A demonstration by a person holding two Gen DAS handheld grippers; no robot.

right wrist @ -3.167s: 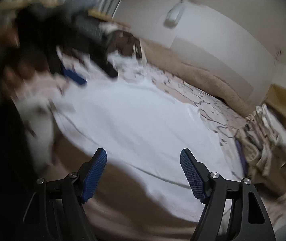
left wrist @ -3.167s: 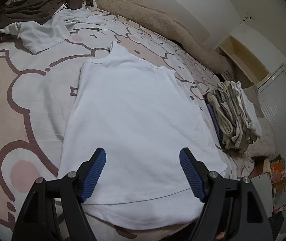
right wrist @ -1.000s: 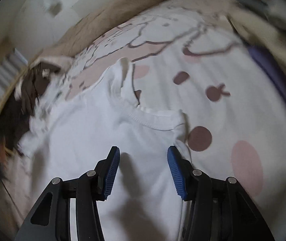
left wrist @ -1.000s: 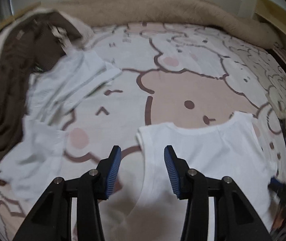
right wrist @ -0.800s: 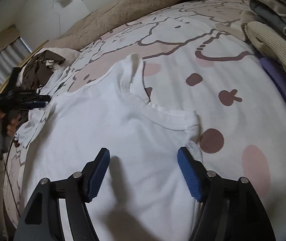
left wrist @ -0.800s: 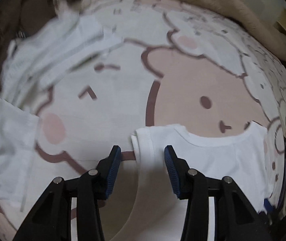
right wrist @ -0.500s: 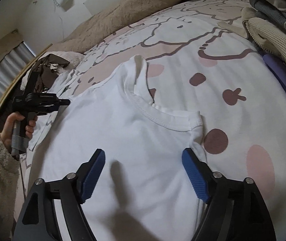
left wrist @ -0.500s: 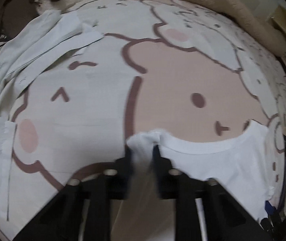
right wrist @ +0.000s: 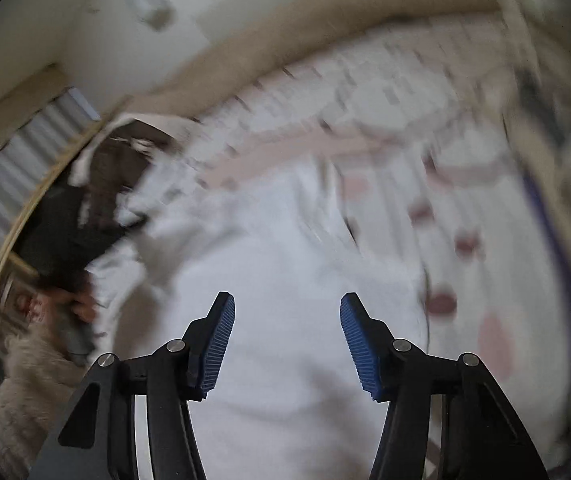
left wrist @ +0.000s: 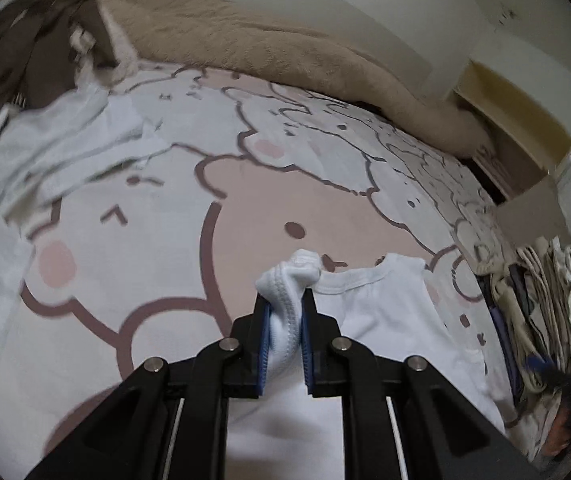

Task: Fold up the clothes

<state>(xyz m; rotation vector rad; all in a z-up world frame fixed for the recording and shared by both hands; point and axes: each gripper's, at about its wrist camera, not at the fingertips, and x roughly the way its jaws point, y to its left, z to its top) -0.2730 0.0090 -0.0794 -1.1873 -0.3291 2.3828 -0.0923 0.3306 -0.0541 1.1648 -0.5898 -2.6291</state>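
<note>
A: How does the left gripper (left wrist: 285, 320) stand?

B: Its blue-padded fingers (left wrist: 263, 340) have just closed and now pinch a bunched strap of the white tank top (left wrist: 385, 320), the cloth squeezed between the pads; the gripper points downward at a slant.

A: And the right gripper (right wrist: 287, 340)?

B: Its fingers (right wrist: 217, 344) stand apart, nothing pressed between them, and they have just been narrowing. The view is blurred. At the left edge a hand (right wrist: 73, 304) in a fuzzy beige sleeve (right wrist: 25, 376) grips a handle.

Shirt (left wrist: 385, 316) on the bedsheet (left wrist: 157, 248), folded stack (left wrist: 541, 304) to its right, blanket (left wrist: 285, 48) behind
</note>
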